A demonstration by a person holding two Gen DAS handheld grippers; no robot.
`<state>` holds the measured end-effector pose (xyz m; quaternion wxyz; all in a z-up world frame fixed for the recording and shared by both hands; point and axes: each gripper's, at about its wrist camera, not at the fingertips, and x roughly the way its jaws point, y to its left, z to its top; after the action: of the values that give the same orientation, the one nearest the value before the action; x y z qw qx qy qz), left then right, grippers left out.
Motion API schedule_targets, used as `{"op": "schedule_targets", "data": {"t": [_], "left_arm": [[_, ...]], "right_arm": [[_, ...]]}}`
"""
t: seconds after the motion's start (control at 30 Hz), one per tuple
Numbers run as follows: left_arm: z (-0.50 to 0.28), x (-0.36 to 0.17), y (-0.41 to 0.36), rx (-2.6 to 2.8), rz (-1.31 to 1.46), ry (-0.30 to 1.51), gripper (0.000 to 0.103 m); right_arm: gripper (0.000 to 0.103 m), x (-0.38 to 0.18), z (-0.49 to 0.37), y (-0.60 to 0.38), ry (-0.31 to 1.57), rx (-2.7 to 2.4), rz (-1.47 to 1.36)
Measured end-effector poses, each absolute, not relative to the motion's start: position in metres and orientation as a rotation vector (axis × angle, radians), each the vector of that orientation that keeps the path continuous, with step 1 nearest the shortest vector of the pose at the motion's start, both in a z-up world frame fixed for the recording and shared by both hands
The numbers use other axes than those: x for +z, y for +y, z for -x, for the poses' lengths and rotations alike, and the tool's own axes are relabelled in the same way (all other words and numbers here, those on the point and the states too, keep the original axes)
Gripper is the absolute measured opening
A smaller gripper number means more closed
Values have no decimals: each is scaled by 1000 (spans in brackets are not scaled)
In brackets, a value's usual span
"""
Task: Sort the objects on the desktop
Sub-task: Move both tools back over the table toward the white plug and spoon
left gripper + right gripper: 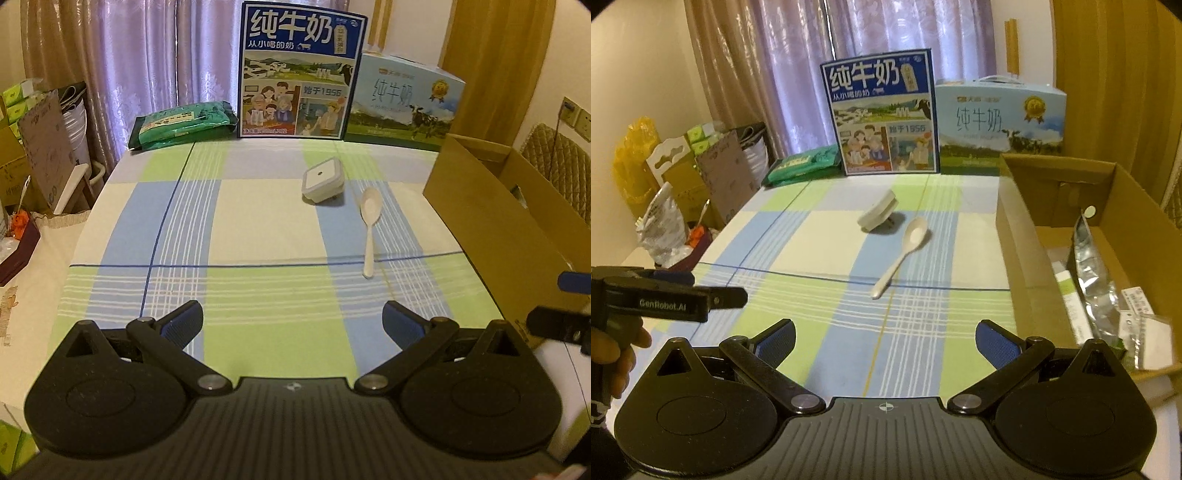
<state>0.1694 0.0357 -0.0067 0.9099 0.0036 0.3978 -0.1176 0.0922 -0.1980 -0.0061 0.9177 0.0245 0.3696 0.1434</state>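
We saw the right gripper (884, 341) with jaws spread wide above the checked tablecloth (820, 236). A white spoon (901, 251) lay just beside a white plug adapter (879, 214). The cardboard box (1015, 236) held a silver pouch (1093, 273).

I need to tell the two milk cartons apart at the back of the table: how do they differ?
The dark blue milk carton stands tall on end, with cartoon people; the pale blue milk carton lies long and low, showing a cow on pasture. Dark sits left, pale right. Both stand at the table's far edge.

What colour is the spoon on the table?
White; the spoon shows best in the right wrist view.
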Motion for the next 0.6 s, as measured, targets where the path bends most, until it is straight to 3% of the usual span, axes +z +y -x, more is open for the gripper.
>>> {"op": "schedule_targets", "data": {"t": [0.6], "left_arm": [[-243,-57,42,-172,24,810,101]], "right_arm": [[100,-61,-170,-188,745,260,-39]]}}
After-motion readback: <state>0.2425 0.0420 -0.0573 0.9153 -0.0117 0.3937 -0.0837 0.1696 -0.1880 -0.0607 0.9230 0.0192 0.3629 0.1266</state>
